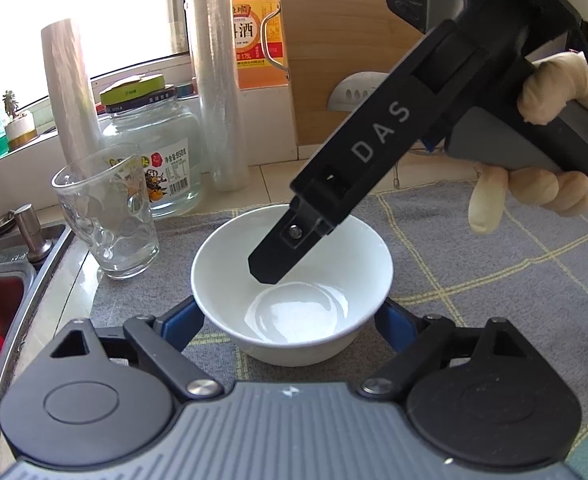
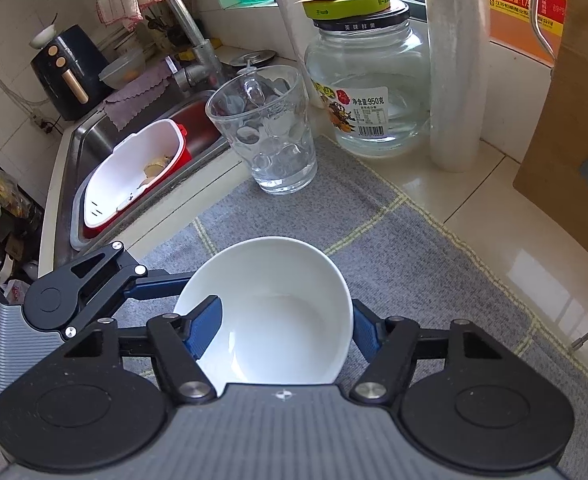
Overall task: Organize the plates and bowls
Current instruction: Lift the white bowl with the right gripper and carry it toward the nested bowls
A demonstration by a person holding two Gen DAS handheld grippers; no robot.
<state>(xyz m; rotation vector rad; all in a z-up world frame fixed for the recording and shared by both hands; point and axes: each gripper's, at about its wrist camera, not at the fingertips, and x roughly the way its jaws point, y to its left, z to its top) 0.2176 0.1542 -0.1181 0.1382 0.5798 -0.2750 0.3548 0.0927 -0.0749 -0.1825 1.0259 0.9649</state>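
The bowl [image 2: 271, 312] sits upright on the grey mat [image 2: 414, 248], just in front of the glass cup [image 2: 267, 132]. The right gripper [image 2: 281, 322] pinches its rim, one finger inside; the left gripper [image 1: 289, 320] straddles its outer wall, pads pressing both sides.

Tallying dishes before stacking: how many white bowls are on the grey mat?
1. The white bowl sits on the grey mat, in front of the glass mug, gripped by both grippers. Others may lie outside the views.
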